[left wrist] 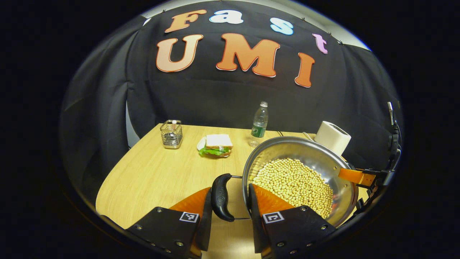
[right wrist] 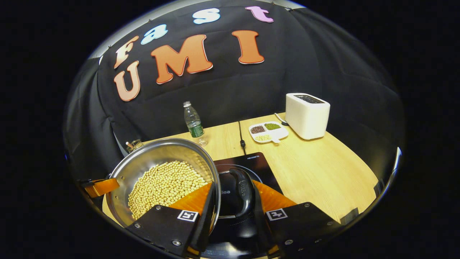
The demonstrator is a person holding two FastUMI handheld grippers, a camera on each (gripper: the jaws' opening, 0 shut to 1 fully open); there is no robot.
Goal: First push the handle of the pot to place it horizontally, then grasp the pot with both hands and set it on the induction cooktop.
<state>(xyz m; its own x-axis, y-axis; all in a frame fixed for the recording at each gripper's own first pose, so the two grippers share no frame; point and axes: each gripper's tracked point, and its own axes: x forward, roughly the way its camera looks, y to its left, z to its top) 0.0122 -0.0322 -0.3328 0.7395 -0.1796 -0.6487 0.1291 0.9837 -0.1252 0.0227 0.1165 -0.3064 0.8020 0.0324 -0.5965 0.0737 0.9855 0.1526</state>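
A steel pot [right wrist: 163, 172] of soybeans [right wrist: 165, 187] hangs lifted, its right edge over the induction cooktop [right wrist: 251, 162]. Each gripper, left [left wrist: 227, 208] and right [right wrist: 235, 207], straddles a black side handle and the pot wall; whether they pinch, I cannot tell. A toaster [right wrist: 307, 115] stands at two o'clock.

Bright overhead light, sharp focus, strong fisheye bending at edges.

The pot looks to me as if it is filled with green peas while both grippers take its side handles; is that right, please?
Not quite: the pot holds pale yellow beans, not green peas, as the right gripper view shows. The left gripper and right gripper are indeed at its handles.
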